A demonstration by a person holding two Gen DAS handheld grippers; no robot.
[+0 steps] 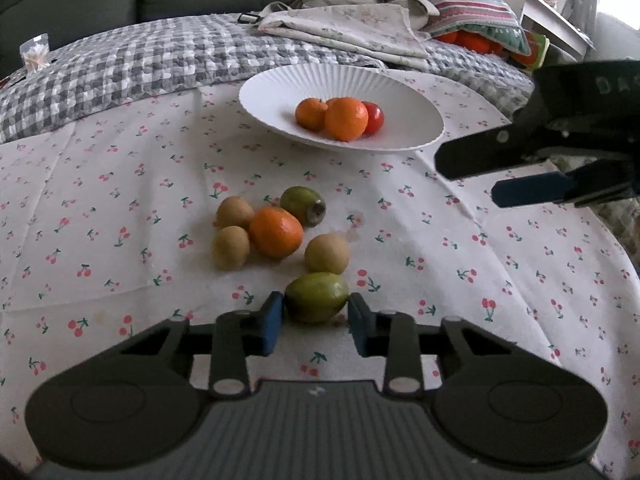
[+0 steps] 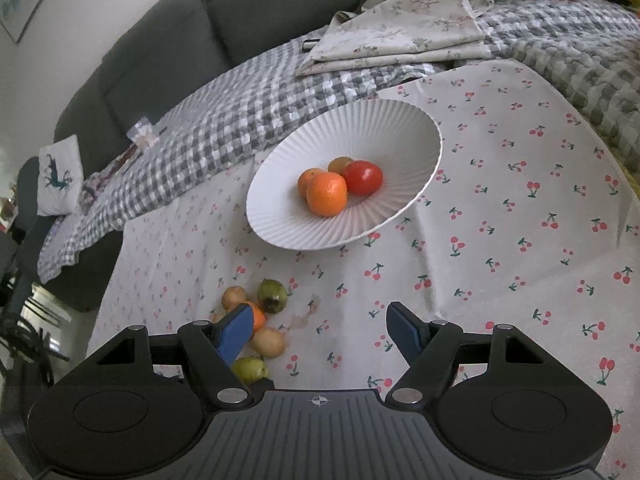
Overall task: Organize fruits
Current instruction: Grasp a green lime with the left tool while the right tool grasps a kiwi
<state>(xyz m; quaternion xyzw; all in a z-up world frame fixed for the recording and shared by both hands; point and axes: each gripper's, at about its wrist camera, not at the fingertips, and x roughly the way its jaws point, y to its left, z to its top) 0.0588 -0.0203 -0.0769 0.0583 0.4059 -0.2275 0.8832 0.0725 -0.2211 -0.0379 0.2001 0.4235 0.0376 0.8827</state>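
Observation:
A white ribbed bowl [image 1: 280, 92] [image 2: 396, 128] sits on the cherry-print cloth and holds two oranges [image 1: 346, 119] [image 2: 327, 193], a red tomato [image 1: 374, 117] [image 2: 363, 177] and a brownish fruit [image 2: 339, 164]. Loose fruit lies in front: an orange [image 1: 276, 232], three brown kiwis [image 1: 327, 254], a green fruit with a dark tip [image 1: 303, 205] [image 2: 272, 295]. My left gripper [image 1: 316, 310] is open, its pads on either side of another green fruit [image 1: 317, 297] [image 2: 250, 368]; contact is unclear. My right gripper [image 2: 320, 322] is open and empty above the cloth; it shows at right in the left wrist view [image 1: 472, 178].
A grey checked quilt [image 1: 132, 60] and folded floral cloths [image 1: 344, 28] lie behind the bowl. A dark sofa [image 2: 160, 48] is beyond. A striped cushion [image 1: 464, 0] lies at the back right. The cloth's left edge drops off beside the loose fruit [image 2: 108, 280].

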